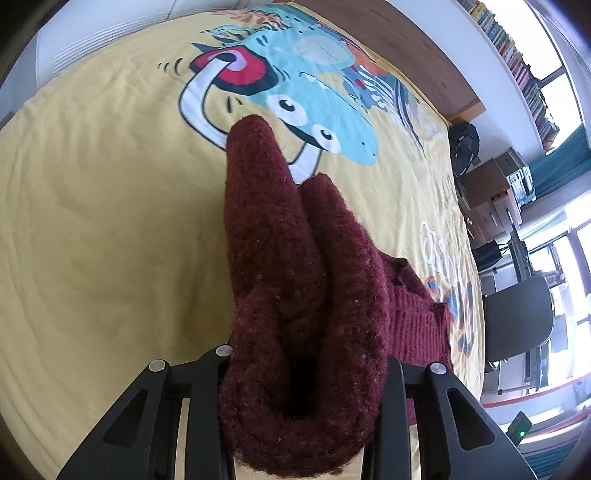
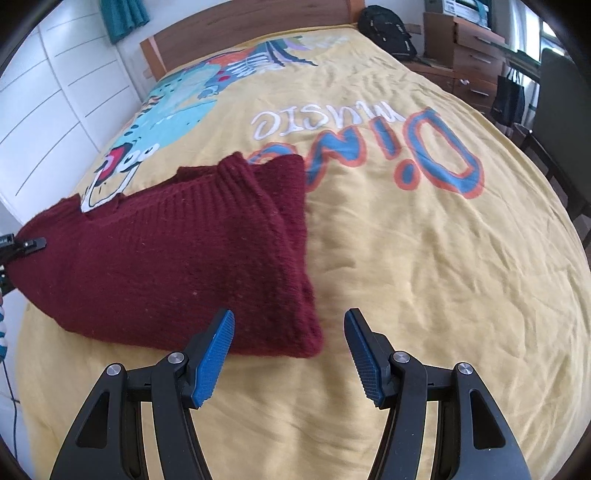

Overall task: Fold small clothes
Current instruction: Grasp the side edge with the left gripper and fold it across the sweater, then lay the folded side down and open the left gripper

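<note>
Two tongs working: left tongs (image 1: 301,373) are clamping a bunched dark red knitted sweater (image 2: 177,258) lying on the yellow bedspread (image 2: 424,258) printed "Dino music"; right tongs (image 2: 289,354) are hanging apart, empty.

One maroon sweater (image 2: 166,266), one yellow bedspread (image 2: 424,258), one backpack (image 2: 388,31), perhaps two cardboard boxes (image 1: 495,192).

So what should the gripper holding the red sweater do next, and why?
Probably carry the bunched edge across and lay it flat. The left hand-held gripper is clamped on the maroon sweater, lifting a thick fold, while the right hand-held gripper is open beside it.
</note>
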`<state>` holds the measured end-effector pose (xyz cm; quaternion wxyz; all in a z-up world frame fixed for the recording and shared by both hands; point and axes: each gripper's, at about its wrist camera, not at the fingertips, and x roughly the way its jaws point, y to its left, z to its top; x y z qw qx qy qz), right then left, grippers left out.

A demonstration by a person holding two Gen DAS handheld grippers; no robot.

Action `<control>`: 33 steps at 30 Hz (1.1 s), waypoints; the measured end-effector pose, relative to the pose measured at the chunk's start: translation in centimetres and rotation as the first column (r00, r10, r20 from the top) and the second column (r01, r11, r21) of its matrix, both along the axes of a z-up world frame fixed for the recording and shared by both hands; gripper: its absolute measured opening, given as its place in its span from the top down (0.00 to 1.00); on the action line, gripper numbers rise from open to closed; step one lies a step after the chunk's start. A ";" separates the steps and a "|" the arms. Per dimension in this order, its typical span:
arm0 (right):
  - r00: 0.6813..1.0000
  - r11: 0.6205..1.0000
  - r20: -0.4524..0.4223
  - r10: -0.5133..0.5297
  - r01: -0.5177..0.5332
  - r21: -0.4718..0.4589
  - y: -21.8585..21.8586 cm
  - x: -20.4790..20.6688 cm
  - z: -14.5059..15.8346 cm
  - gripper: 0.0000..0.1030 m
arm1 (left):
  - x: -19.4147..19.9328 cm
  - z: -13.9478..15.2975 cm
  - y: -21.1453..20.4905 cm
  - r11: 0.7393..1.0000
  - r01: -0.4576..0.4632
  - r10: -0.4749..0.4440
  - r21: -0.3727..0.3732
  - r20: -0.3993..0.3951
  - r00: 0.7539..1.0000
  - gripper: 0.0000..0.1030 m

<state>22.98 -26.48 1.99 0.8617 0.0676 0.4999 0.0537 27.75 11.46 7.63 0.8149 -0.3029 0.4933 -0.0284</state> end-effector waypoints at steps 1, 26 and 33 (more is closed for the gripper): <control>1.000 1.000 -0.005 0.001 -0.001 -0.003 -0.3 -0.2 -0.1 0.38 | 0.1 0.1 -0.4 1.000 0.001 -0.001 0.004 -0.001 1.000 0.74; 0.989 0.989 -0.013 -0.146 0.146 0.026 -12.2 -4.5 -1.4 0.38 | 4.7 1.7 -19.7 0.969 0.210 -0.208 -0.133 0.028 0.978 0.77; 0.984 0.983 -0.017 -0.179 0.180 0.029 -15.0 -7.1 -1.8 0.38 | 5.2 0.2 -29.3 0.941 0.338 -0.338 -0.026 0.002 0.941 0.77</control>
